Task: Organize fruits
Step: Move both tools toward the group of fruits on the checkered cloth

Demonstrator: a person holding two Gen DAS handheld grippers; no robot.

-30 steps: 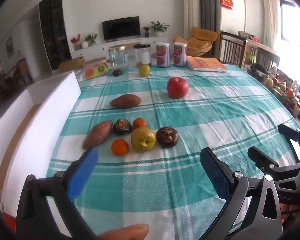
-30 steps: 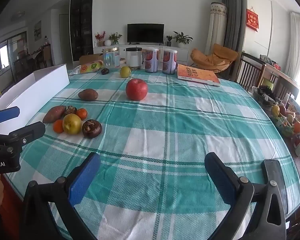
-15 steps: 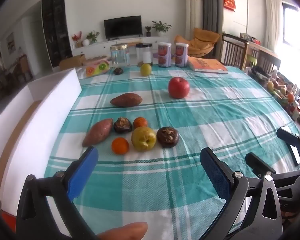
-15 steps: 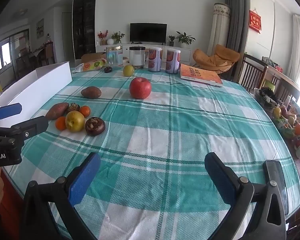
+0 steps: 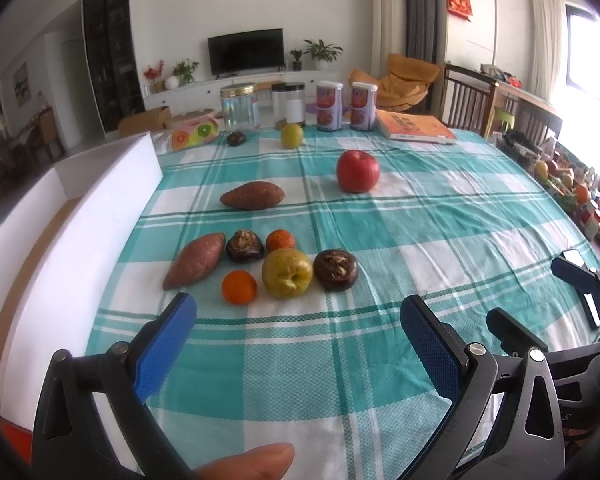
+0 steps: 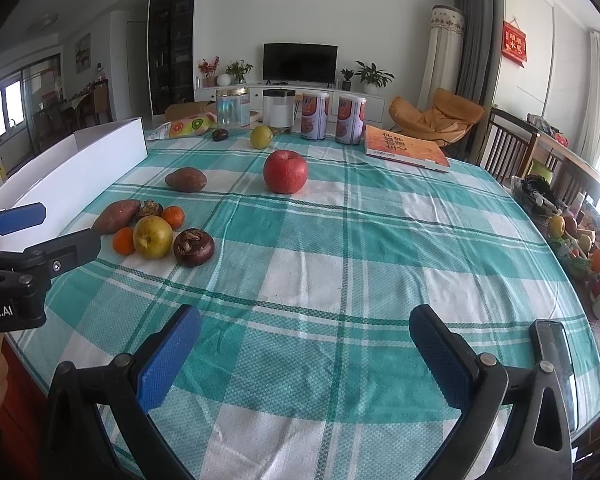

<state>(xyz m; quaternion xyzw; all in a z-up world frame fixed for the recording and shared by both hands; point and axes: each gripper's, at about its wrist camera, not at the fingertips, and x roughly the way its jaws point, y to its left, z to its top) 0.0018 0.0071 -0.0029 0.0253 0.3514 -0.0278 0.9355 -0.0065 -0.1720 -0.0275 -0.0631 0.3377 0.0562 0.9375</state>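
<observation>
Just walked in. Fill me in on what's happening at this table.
A person holds a gripper in each hand above a checked tablecloth; the left gripper and right gripper both have open jaws and hold nothing. Ahead of the left one lies a cluster: a yellow apple, two oranges, a sweet potato and two dark fruits. A red apple sits apart, farther back. A white box stands at the left. Nothing is picked up yet.

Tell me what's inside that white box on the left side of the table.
The white box shows only a strip of brown floor and a white end wall; no fruit is visible inside. Its tall near wall hides most of the interior, so something could sit low against it.
</observation>
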